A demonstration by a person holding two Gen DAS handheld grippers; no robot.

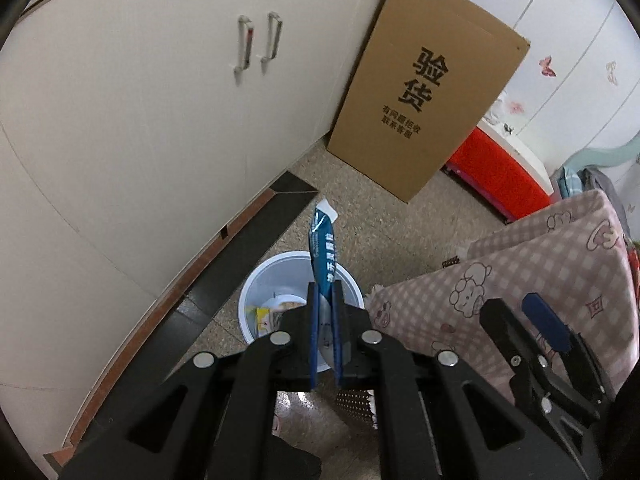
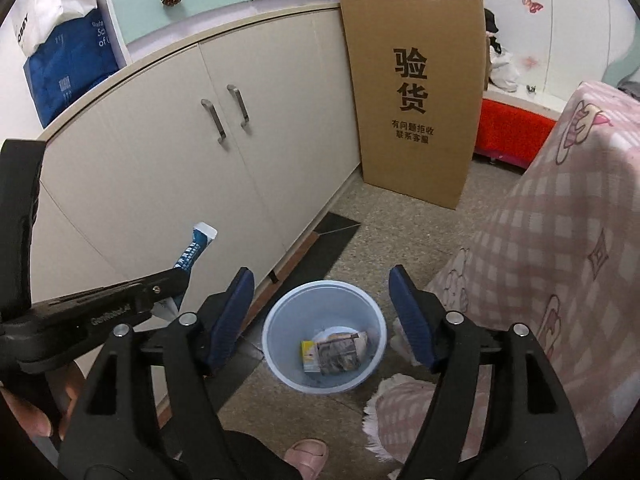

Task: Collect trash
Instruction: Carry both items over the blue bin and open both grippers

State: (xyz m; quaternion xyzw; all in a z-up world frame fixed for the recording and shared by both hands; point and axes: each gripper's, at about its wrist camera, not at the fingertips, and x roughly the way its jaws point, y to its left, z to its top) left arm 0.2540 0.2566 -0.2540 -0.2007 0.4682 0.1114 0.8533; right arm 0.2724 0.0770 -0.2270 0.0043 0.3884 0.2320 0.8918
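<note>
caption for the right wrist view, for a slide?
Open right hand-held gripper above the white bin holding trash; left hand-held gripper clamps a blue wrapper.

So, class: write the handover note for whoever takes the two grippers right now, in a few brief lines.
Left gripper: shut on a blue wrapper, held above the bin.
Right gripper: open, empty, over the bin.
Bin: on the floor between the cabinet and the pink blanket; it already holds a few pieces of trash.
Done: some trash binned.
Left: drop the wrapper in, then check for more trash.
</note>
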